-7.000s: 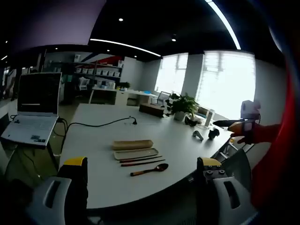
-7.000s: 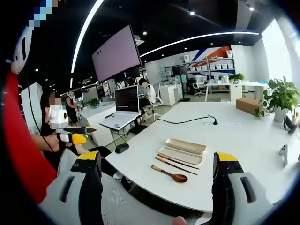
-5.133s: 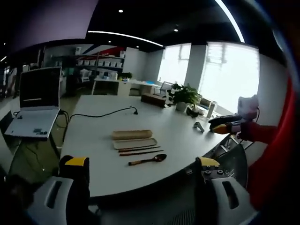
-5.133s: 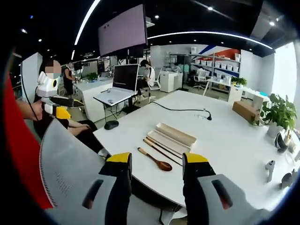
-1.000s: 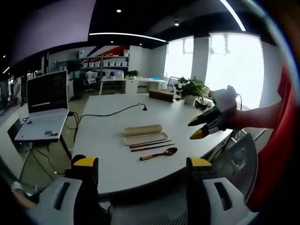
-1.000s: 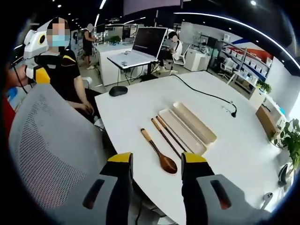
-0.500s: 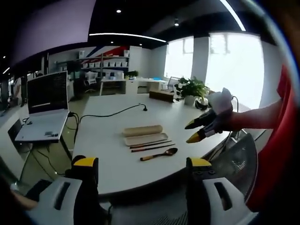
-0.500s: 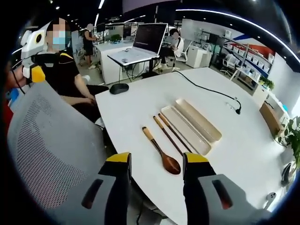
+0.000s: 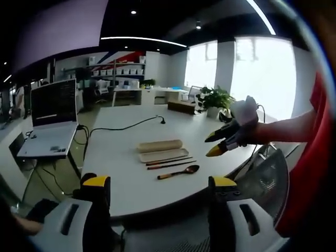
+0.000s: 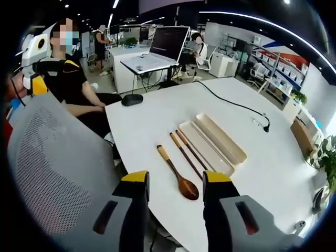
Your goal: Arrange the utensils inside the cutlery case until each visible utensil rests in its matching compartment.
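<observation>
The table (image 10: pixel 157 118) is white, with its rounded near edge facing the person. A grey mesh chair back (image 10: pixel 52 173) stands against that edge on the left of the right gripper view. The spoon (image 10: pixel 176 174) lies nearest the edge, bowl toward the right gripper (image 10: pixel 175 184). Just beyond it lie the two chopsticks (image 10: pixel 188 151), side by side and parallel to the spoon. Beyond them, touching or nearly so, sits the shallow tray (image 10: pixel 202 147) of the case, with the lid (image 10: pixel 223 137) alongside it on its far side. Both tray and lid look empty; no utensil is in a compartment. Bare tabletop surrounds the set on all sides. A black cable (image 10: pixel 231 104) runs across the far part, well apart from the case, and a mouse (image 10: pixel 131 100) sits near the left edge. A laptop (image 9: pixel 50 123) stands on a separate stand off the table's left end.

The right gripper hangs above the near edge, jaws parted to a moderate gap, holding and touching nothing; the spoon's bowl shows between the tips. In the left gripper view it appears from the right, tips apart, over the table's right edge.

The left gripper (image 9: pixel 155 184) is held back from the table, jaws wide apart and empty.
</observation>
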`<state>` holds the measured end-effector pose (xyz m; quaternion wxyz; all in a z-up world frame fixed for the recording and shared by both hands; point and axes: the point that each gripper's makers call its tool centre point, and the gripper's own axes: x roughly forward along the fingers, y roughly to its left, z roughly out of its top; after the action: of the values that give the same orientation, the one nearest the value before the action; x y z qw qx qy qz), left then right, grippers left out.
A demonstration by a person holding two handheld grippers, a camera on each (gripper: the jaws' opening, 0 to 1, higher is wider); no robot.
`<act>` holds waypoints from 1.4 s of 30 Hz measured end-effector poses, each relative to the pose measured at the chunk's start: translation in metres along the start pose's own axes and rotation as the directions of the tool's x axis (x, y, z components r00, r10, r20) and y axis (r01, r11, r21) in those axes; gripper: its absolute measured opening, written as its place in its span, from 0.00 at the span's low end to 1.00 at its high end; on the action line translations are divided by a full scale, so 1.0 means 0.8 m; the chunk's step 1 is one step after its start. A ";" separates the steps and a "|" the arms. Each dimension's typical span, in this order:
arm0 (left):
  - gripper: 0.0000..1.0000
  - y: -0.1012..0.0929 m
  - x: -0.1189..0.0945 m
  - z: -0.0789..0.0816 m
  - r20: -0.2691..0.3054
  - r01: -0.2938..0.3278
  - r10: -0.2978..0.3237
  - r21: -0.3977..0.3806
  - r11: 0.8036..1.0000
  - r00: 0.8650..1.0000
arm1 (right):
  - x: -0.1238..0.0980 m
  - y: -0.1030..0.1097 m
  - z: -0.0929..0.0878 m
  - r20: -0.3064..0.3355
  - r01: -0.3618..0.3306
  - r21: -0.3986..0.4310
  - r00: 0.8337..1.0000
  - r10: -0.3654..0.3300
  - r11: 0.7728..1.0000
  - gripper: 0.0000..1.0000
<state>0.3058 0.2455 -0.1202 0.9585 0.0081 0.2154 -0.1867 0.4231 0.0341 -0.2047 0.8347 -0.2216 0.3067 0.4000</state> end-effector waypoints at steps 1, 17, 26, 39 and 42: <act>0.78 0.000 0.000 0.000 0.001 0.001 -0.001 -0.002 1.000 1.000 | 0.000 0.000 0.001 -0.001 0.001 -0.002 1.000 -0.001 1.000 0.38; 0.78 0.001 -0.003 -0.001 0.005 -0.009 0.009 -0.009 1.000 1.000 | 0.007 -0.007 0.014 0.006 0.006 -0.027 1.000 -0.006 1.000 0.35; 0.78 0.001 -0.005 0.001 0.006 -0.016 0.016 -0.008 1.000 1.000 | 0.012 -0.014 0.019 0.003 0.003 -0.037 1.000 -0.003 0.999 0.32; 0.78 0.004 -0.006 0.003 0.002 -0.016 0.016 0.008 1.000 1.000 | 0.020 -0.022 0.019 -0.017 0.004 -0.047 1.000 -0.004 0.999 0.29; 0.77 0.005 -0.006 0.004 0.002 -0.016 0.016 0.009 1.000 1.000 | 0.021 -0.025 0.018 -0.027 0.008 -0.052 1.000 -0.009 0.999 0.30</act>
<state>0.3045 0.2504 -0.1154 0.9601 0.0137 0.2135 -0.1800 0.4521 0.0403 -0.2038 0.8261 -0.2501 0.3067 0.4012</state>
